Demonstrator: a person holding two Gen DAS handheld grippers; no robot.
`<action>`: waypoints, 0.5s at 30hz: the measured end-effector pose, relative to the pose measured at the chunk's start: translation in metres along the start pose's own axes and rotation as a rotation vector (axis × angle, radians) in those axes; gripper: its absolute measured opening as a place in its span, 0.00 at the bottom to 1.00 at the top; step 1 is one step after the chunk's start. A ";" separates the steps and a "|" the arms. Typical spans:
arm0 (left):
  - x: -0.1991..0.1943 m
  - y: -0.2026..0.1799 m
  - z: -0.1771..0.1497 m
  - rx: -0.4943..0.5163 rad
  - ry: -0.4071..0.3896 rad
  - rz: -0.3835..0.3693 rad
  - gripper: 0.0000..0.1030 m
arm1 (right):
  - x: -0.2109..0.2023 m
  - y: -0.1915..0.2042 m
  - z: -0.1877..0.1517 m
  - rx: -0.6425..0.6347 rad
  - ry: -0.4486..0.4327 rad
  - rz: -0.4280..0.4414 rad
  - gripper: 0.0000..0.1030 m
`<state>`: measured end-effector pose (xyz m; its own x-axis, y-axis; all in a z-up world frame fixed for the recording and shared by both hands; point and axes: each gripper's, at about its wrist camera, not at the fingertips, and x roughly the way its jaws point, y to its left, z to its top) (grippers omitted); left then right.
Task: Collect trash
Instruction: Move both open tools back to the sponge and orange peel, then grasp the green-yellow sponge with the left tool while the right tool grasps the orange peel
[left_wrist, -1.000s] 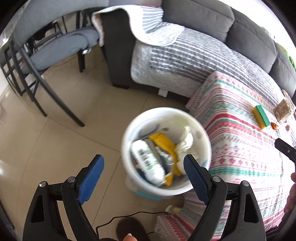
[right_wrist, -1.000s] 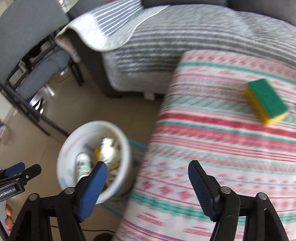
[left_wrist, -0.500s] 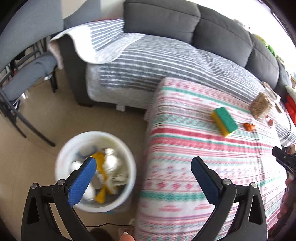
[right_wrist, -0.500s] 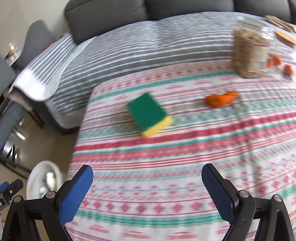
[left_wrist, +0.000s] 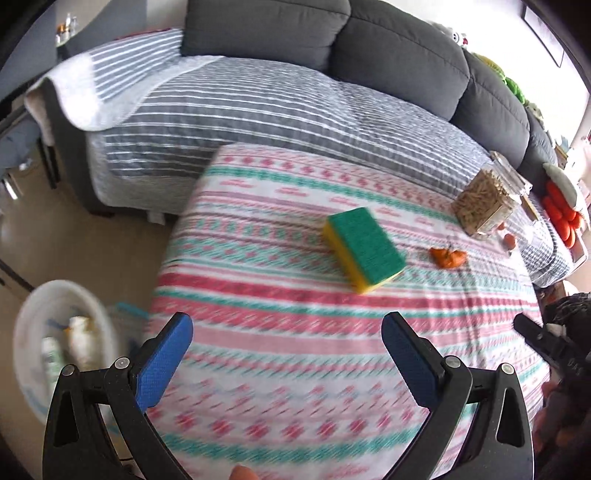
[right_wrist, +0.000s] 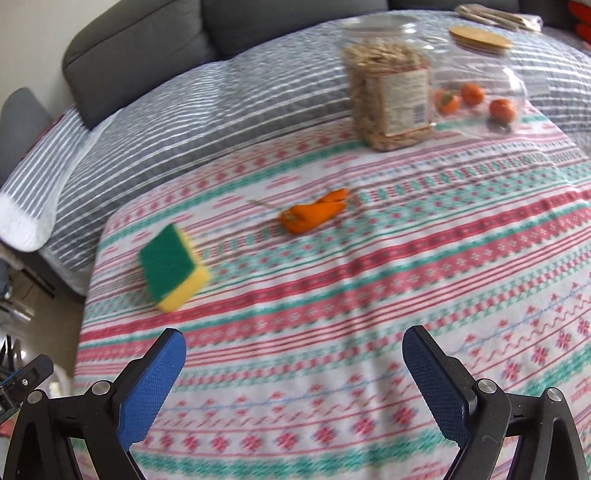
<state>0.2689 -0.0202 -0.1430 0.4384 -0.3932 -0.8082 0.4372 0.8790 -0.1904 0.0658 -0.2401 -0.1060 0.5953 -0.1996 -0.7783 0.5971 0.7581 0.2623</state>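
A white bin (left_wrist: 33, 325) holding several pieces of trash stands on the floor at the lower left of the left wrist view. On the striped tablecloth (left_wrist: 303, 332) lie a green and yellow sponge (left_wrist: 364, 249) (right_wrist: 171, 267) and a piece of orange peel (left_wrist: 447, 256) (right_wrist: 314, 216). My left gripper (left_wrist: 287, 332) hangs open over the cloth's near part with nothing between its blue pads. My right gripper (right_wrist: 293, 349) is open too, nothing in it, above the cloth in front of the sponge and the peel.
A clear jar of beige snacks (right_wrist: 388, 92) stands at the far side of the cloth, with small orange fruits (right_wrist: 472, 94) behind clear plastic. A grey sofa (left_wrist: 369, 48) with a striped cover lies beyond. The right gripper's body and a hand show at the right edge (left_wrist: 546, 343).
Both grippers have swung right, from above the bin to over the tablecloth. Their jaws have widened. The bin has slid to the left edge; the sponge and peel have come closer.
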 end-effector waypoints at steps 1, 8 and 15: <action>0.005 -0.007 0.001 0.000 0.001 -0.009 1.00 | 0.003 -0.005 0.002 0.006 -0.002 -0.006 0.95; 0.047 -0.055 0.008 -0.001 -0.014 -0.053 1.00 | 0.030 -0.037 0.017 0.014 -0.003 -0.080 0.95; 0.087 -0.074 0.008 -0.058 -0.034 -0.085 0.98 | 0.050 -0.058 0.027 0.003 -0.002 -0.127 0.95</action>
<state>0.2813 -0.1212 -0.1943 0.4284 -0.4751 -0.7686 0.4283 0.8557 -0.2903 0.0752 -0.3113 -0.1445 0.5161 -0.2950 -0.8041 0.6692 0.7249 0.1636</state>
